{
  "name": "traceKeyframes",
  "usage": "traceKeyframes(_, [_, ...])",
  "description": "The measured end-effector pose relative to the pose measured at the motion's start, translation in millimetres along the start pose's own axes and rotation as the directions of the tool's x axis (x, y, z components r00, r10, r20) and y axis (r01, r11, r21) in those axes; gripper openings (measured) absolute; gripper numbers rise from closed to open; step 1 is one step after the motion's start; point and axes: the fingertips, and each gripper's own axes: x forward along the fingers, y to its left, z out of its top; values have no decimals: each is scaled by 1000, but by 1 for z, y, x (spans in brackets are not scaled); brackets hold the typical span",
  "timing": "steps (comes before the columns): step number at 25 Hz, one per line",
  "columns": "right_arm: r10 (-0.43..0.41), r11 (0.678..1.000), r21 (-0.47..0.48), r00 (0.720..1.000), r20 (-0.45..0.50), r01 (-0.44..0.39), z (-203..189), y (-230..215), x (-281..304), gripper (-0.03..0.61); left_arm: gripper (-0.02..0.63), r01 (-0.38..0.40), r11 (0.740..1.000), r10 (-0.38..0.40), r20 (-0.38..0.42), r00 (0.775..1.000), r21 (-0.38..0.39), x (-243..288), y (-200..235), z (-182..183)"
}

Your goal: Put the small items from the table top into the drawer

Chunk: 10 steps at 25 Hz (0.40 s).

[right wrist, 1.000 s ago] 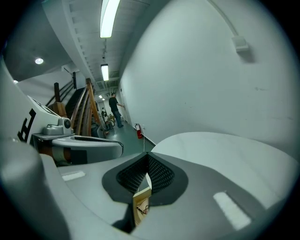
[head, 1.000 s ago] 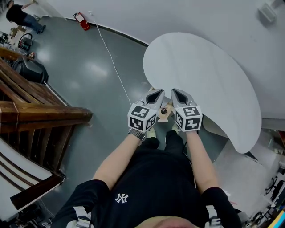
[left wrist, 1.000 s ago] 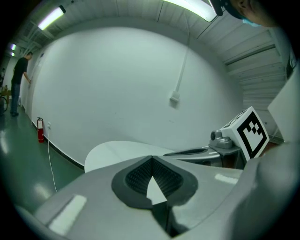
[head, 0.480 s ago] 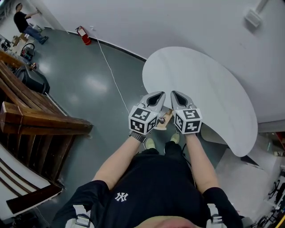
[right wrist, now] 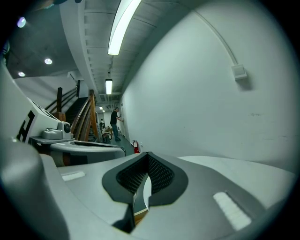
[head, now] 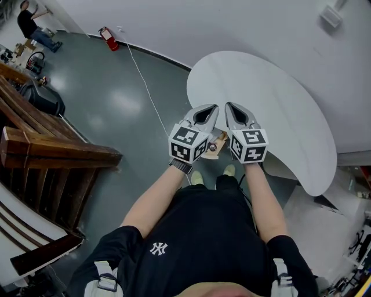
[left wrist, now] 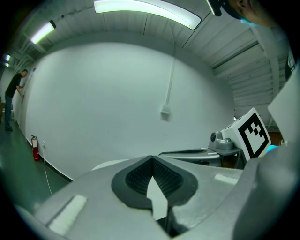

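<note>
The white rounded table (head: 278,98) shows a bare top; I see no small items on it. At its near edge a wooden drawer front (head: 218,139) with a dark knob (head: 213,147) peeks out between my two grippers. My left gripper (head: 214,108) and right gripper (head: 228,106) hover side by side above that edge, pointing at the wall. Both are shut with nothing in them. In the left gripper view the pads of the left gripper (left wrist: 151,158) meet at the tip, as do those of the right gripper (right wrist: 147,154) in its own view.
A wooden staircase (head: 52,154) fills the left. A red fire extinguisher (head: 108,38) and a white cable (head: 145,81) lie by the wall. A person (head: 32,23) stands far off at top left. A small box (head: 330,17) hangs on the wall.
Both grippers have risen together, closer to the head camera, and stayed shut and side by side. The drawer front still shows between them.
</note>
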Motion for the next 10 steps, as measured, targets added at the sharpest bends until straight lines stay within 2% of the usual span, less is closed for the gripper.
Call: traceKeyframes(10, [-7, 1000, -8, 1000, 28, 7, 15, -5, 3, 25, 0, 5, 1000, -5, 18, 1000, 6, 7, 4, 10])
